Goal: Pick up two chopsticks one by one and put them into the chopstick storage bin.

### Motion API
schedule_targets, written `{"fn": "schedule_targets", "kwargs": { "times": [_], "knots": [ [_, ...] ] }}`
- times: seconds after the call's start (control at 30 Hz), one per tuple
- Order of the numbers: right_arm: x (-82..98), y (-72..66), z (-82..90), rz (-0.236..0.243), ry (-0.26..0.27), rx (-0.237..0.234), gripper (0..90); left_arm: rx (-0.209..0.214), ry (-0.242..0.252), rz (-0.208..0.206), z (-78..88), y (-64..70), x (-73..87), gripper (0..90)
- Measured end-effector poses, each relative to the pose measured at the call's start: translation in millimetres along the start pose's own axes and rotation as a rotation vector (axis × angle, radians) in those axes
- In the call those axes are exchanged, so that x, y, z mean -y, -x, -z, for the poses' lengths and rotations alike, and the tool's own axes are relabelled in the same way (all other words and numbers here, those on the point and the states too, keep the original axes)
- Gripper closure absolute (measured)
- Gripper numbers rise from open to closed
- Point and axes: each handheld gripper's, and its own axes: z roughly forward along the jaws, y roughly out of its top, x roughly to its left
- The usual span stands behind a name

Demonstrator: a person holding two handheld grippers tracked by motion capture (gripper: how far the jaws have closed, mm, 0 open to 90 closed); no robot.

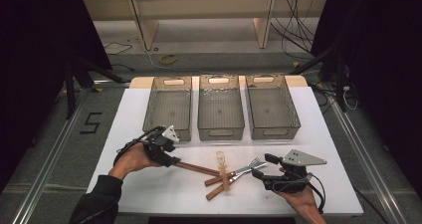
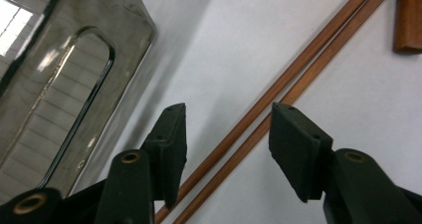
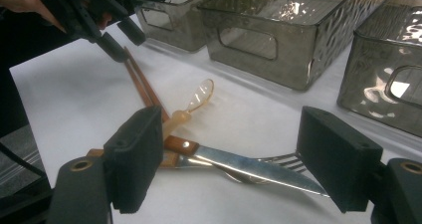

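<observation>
Chopsticks (image 2: 278, 97) lay between the left hand-held gripper's (image 2: 226, 149) open, untouching pads for a side pinch, while the right hand-held gripper (image 3: 231, 159) hovered open above the knife (image 3: 249, 167).

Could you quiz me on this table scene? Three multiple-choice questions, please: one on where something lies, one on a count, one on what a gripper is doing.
1. Where does the pair of chopsticks lie?
A. between the left gripper's open jaws
B. inside the middle bin
C. under the right gripper

2. How many clear bins stand in the row at the far side of the white mat?
A. two
B. three
C. five

3. How do the right gripper's jaws stand?
A. clamped on the spoon
C. apart, over the knife and fork, gripping neither
B. shut tight on nothing

Answers:
1 A: the left gripper view shows both sticks running up between the two pads, with a gap on each side.
2 B: the high view shows three side by side.
3 C: the right gripper view shows both pads wide apart with the blade lying between.
</observation>
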Motion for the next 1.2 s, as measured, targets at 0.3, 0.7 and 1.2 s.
{"fn": "schedule_targets", "kwargs": {
  "times": [0.3,0.7,1.2],
  "knots": [
    [0.2,-0.1,-1.2,-0.001,-0.006,-0.008,27.7,0.002,-0.054,-0.067,-8.1,-4.1,-5.4,52.8],
    [0.6,0.8,-2.1,-0.005,-0.012,-0.017,27.7,0.040,-0.108,-0.134,-19.6,-6.5,-10.6,56.7],
    [0.6,1.2,-2.5,-0.008,-0.016,-0.024,27.8,0.038,-0.170,-0.181,-27.5,-5.9,-16.9,59.5]
  ]
}}
